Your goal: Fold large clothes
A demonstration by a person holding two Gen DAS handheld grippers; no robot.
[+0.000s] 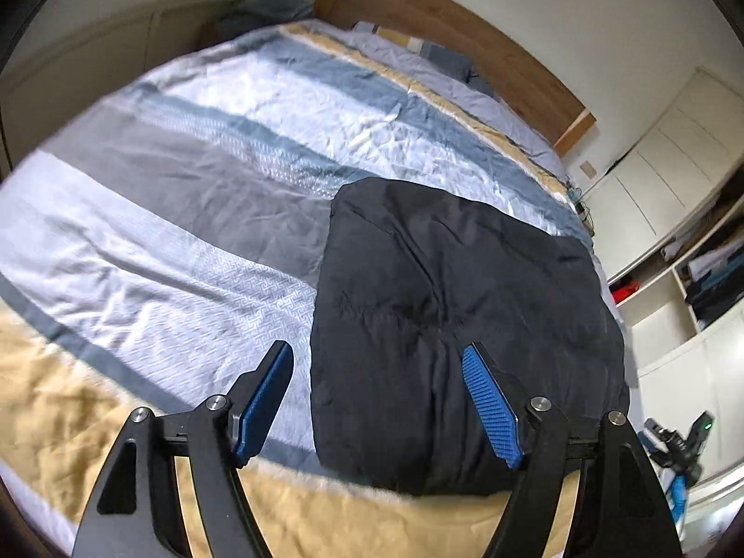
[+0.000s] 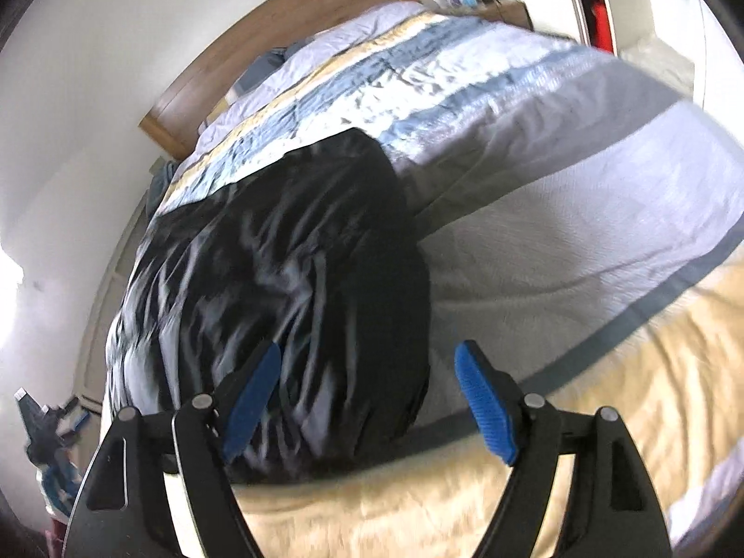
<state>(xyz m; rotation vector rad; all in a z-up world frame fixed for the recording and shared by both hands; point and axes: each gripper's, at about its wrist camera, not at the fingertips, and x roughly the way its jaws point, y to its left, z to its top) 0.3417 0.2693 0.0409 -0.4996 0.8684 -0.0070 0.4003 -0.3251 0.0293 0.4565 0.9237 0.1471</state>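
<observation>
The folded black padded garment [image 1: 465, 316] lies flat near the foot edge of your striped blue, grey and tan bedspread [image 1: 195, 186]; open bedding stretches away toward 10 o'clock. Your left gripper [image 1: 379, 402] and right gripper [image 2: 369, 402] hang released above it, holding nothing.

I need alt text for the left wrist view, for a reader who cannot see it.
A black garment, folded into a rough rectangle, lies on a striped bedspread near the bed's edge. The left tool stands open above its near edge, holding nothing. A wooden headboard and white cupboards are behind.
</observation>
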